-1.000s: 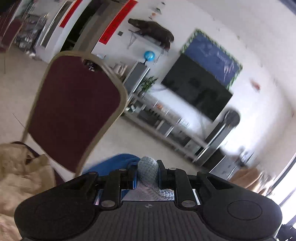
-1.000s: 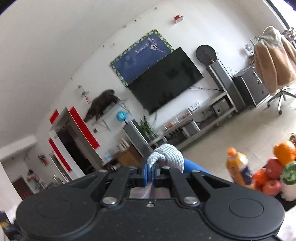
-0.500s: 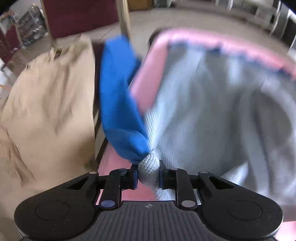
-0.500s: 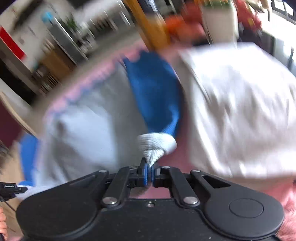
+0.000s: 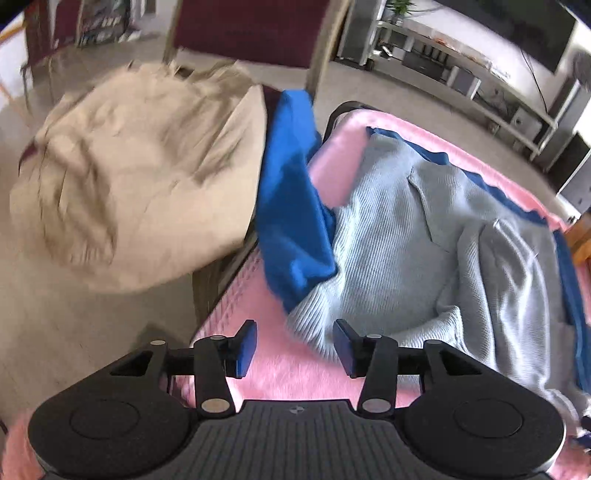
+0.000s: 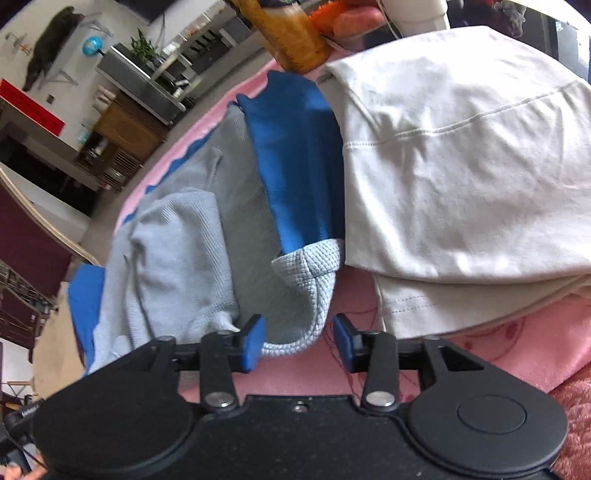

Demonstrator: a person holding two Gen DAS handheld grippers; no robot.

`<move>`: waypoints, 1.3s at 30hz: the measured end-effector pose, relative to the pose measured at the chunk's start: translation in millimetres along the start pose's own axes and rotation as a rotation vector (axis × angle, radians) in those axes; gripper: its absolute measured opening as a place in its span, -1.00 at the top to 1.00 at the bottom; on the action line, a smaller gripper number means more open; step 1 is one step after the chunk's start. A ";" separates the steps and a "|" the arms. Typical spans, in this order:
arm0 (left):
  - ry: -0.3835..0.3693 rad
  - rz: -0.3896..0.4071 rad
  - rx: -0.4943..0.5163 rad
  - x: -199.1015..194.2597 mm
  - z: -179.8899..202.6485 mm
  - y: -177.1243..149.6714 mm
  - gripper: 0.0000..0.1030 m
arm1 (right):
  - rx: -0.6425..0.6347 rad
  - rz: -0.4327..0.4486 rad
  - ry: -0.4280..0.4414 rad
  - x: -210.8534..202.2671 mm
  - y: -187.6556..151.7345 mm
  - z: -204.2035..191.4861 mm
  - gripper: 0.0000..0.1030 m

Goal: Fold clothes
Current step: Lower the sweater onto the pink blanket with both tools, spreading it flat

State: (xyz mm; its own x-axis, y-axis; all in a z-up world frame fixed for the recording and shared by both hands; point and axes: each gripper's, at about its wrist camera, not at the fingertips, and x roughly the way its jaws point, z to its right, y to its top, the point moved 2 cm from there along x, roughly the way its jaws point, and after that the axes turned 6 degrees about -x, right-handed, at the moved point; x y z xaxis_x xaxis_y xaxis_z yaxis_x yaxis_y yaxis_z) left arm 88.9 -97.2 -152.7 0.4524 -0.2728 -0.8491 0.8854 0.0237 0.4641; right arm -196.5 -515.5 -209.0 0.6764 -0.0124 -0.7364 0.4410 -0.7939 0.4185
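A light grey-blue knit garment with blue sleeves (image 5: 413, 243) lies spread on a pink fluffy cover (image 5: 291, 373). My left gripper (image 5: 293, 347) is open just in front of its left blue sleeve (image 5: 295, 206) and grey cuff, not touching. In the right wrist view the same garment (image 6: 184, 236) lies flat, its right blue sleeve (image 6: 299, 162) ending in a grey cuff (image 6: 314, 273). My right gripper (image 6: 297, 341) is open with the cuff's edge lying loose between its fingers.
A beige garment (image 5: 140, 177) is heaped on a maroon chair (image 5: 258, 29) at the left. A folded white garment (image 6: 461, 166) lies on the right of the cover. An orange bottle (image 6: 291, 33) and fruit stand behind it. A TV stand (image 5: 461, 85) runs along the far wall.
Both grippers swung down from facing the room to the table, laid the sleeve cuffs on the pink cover, then opened and let them go.
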 end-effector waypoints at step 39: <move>-0.081 0.042 -0.054 -21.1 14.5 -5.1 0.90 | -0.057 0.144 0.001 -27.8 1.4 -31.9 0.92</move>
State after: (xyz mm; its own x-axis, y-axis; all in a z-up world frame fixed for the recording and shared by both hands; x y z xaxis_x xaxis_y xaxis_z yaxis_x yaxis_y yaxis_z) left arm 73.2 -105.5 -133.5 0.4814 -0.3475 -0.8047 0.8711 0.0883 0.4831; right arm -195.9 -496.9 -171.0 0.7358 -0.1227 -0.6660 0.3724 -0.7480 0.5493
